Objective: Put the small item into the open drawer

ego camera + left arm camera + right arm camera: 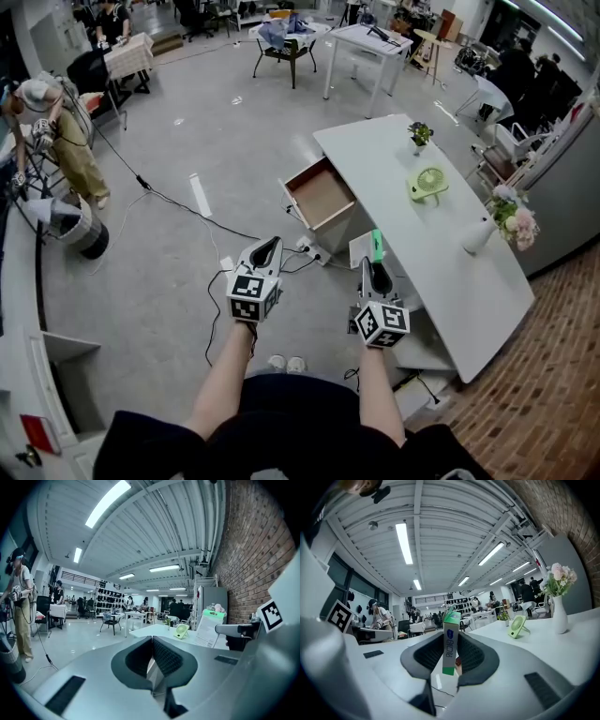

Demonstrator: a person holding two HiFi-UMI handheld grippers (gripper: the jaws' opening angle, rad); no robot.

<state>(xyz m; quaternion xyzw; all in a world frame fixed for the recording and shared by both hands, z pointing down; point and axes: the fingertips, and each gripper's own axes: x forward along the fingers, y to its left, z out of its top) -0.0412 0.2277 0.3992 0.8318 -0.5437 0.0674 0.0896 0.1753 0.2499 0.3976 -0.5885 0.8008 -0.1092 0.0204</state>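
In the head view the open drawer juts out from the left end of the long white table, its brown inside bare. My right gripper is shut on a small white and green box, held upright between the jaws short of the table's near edge. The right gripper view shows the same box clamped between the ribbed pads. My left gripper hangs over the floor to the left, below the drawer. In the left gripper view its jaws are closed together with nothing between them.
On the table stand a green desk fan, a small potted plant and a white vase with flowers. Cables and a power strip lie on the floor by the drawer. A person stands at far left.
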